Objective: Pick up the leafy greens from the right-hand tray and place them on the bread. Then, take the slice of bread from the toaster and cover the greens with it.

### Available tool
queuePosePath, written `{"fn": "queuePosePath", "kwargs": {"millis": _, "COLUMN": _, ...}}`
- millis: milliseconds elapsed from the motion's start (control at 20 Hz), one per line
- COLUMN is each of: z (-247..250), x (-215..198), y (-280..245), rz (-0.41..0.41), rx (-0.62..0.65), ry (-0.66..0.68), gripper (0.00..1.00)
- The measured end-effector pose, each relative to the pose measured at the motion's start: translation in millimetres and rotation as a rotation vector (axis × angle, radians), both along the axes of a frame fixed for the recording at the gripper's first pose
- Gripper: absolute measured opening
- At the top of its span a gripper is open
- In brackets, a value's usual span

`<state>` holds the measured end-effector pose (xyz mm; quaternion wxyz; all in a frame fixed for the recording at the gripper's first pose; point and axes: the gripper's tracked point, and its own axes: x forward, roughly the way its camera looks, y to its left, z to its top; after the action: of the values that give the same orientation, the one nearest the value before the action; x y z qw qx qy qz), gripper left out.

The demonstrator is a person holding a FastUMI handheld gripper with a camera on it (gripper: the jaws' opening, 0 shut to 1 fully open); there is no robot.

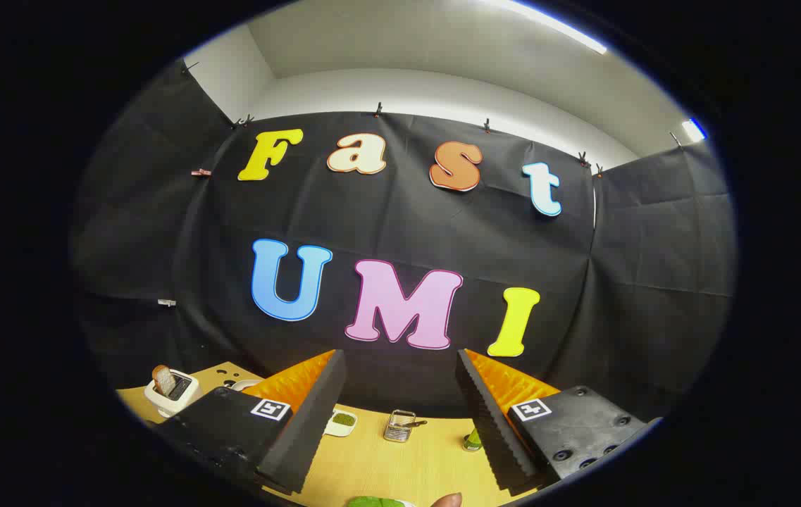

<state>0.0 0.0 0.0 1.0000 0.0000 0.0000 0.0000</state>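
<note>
Hovering gripper (pixel 400 415) – fingers spread wide, empty, toaster (pixel 173 391) holding bread slice (pixel 163 379)

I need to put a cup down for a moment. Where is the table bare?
Bare wood lies between the open gripper's fingers, short of the small dish and wire rack. Crowded: the far edge with those, the toaster corner, and the near edge by the greens.

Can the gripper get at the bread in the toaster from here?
Probably yes. The gripper is open, nothing between its fingers. The bread stands up out of the toaster with its top exposed, off beyond the left finger, so it would have to swing that way across the table.
</note>
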Motion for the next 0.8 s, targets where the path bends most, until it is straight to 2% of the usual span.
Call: {"fn": "queuePosePath", "kwargs": {"millis": 800, "z": 8.1, "x": -1.0, "y": -4.1, "rz": 0.005, "rx": 0.000, "ry": -0.009, "gripper": 0.98}}
